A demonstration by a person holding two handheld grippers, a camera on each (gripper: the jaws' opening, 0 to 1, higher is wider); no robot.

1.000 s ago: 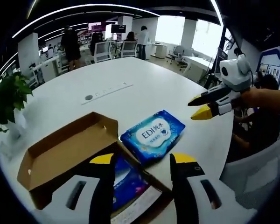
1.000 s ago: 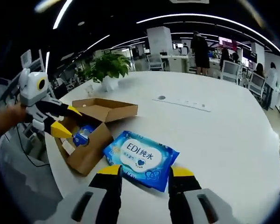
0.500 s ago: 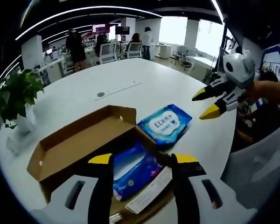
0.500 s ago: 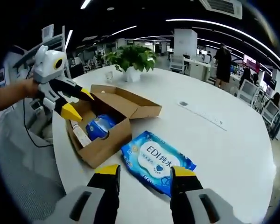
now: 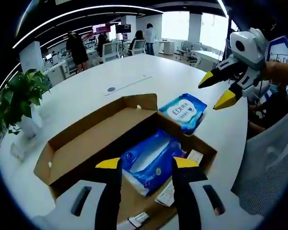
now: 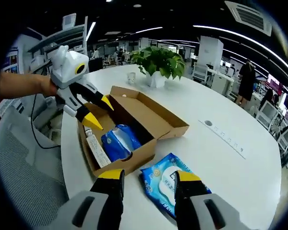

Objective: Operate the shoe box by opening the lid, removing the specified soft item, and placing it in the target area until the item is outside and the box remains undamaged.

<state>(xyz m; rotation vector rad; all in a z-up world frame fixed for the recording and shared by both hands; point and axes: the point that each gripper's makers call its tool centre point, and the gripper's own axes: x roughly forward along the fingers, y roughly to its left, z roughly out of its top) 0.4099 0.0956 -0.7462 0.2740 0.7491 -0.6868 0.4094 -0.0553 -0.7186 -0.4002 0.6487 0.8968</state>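
I'm hovering my left gripper point(image 6: 95, 111), jaws apart, over the open brown cardboard shoe box point(image 5: 86, 143) to grab its blue soft pack point(image 5: 151, 160), while my right gripper point(image 5: 220, 88), jaws apart too, is waiting near the blue wipes packet point(image 5: 185, 110) on the white table point(image 5: 86, 103).

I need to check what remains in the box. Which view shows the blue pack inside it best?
The left gripper view: it looks down into the open shoe box, with the blue pack large between the jaws. The right gripper view shows it smaller, partly behind the box wall.
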